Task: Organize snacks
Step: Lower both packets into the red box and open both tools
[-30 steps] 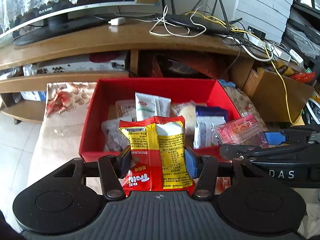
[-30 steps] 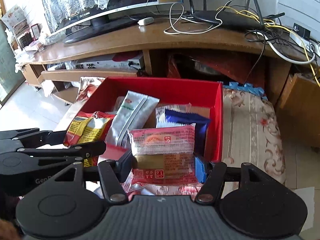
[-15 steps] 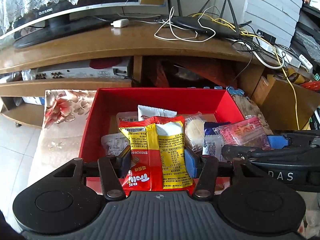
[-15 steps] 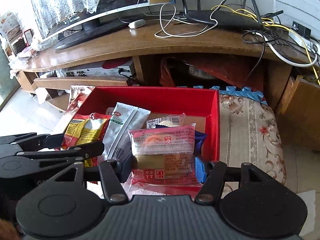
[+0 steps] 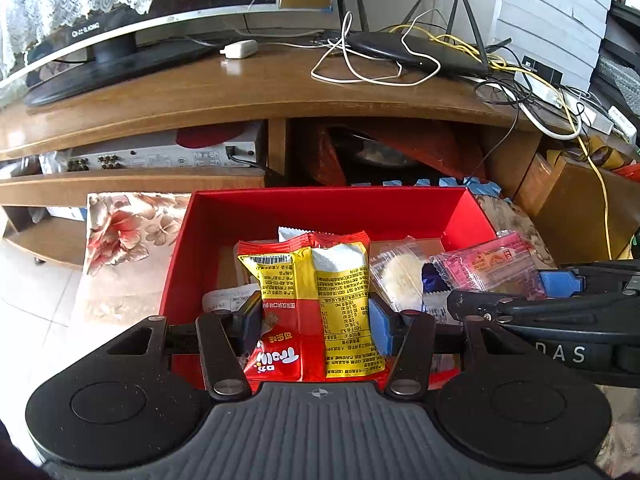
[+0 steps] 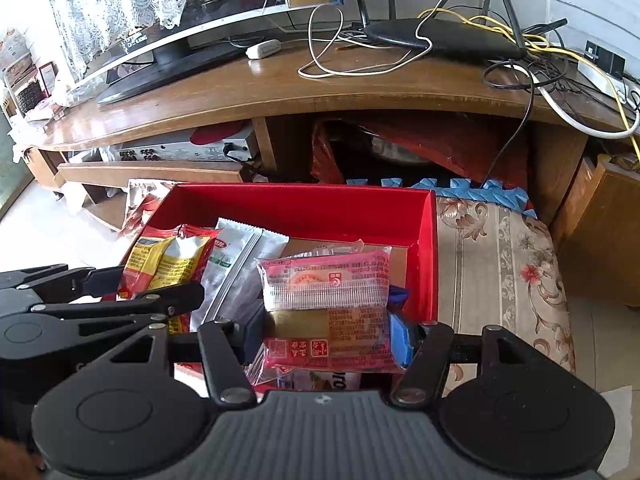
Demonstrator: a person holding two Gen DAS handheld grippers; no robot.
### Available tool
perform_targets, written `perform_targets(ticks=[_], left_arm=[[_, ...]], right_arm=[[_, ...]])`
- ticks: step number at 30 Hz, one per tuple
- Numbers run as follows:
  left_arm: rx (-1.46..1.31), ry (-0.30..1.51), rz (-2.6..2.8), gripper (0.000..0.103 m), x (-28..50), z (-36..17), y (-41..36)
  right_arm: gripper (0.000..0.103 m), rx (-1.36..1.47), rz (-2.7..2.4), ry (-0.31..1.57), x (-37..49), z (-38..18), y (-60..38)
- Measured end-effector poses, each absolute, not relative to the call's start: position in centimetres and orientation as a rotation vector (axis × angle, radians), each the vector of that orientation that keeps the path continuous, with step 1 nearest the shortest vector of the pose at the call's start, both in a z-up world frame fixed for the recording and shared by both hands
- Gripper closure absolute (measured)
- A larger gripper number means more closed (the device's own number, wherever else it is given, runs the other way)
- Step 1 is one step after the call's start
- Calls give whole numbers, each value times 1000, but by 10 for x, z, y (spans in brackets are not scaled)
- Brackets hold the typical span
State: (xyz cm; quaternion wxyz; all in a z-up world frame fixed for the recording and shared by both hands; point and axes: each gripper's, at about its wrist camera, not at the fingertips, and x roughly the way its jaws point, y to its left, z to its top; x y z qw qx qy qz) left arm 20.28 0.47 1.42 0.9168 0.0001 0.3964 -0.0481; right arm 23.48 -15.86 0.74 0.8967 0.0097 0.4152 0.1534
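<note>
Left wrist view: my left gripper squeezes a yellow snack bag; my right gripper squeezes a pink snack pack over the red box.

Floral-cloth surface carries red box; blue foam mat apparently at far edge.

- One open red cardboard box.
- One red-and-yellow foil snack packet.
- One pink transparent snack packet.
- One white-and-silver sachet.
- One clear-wrapped pale round cake.
- Two black two-finger grippers: left, right.
- One black router.
</note>
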Motion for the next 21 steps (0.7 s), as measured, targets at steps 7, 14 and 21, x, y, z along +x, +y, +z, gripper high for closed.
perform_targets(ticks=[7, 14, 21], left_arm=[[7, 829, -88, 44, 213, 8, 3], [13, 844, -72, 44, 220, 0, 2], [25, 862, -52, 44, 224, -7, 2]], right_arm=[[42, 15, 308, 867, 246, -1, -157], [42, -6, 300, 871, 252, -8, -153], [42, -28, 300, 882, 255, -17, -148]])
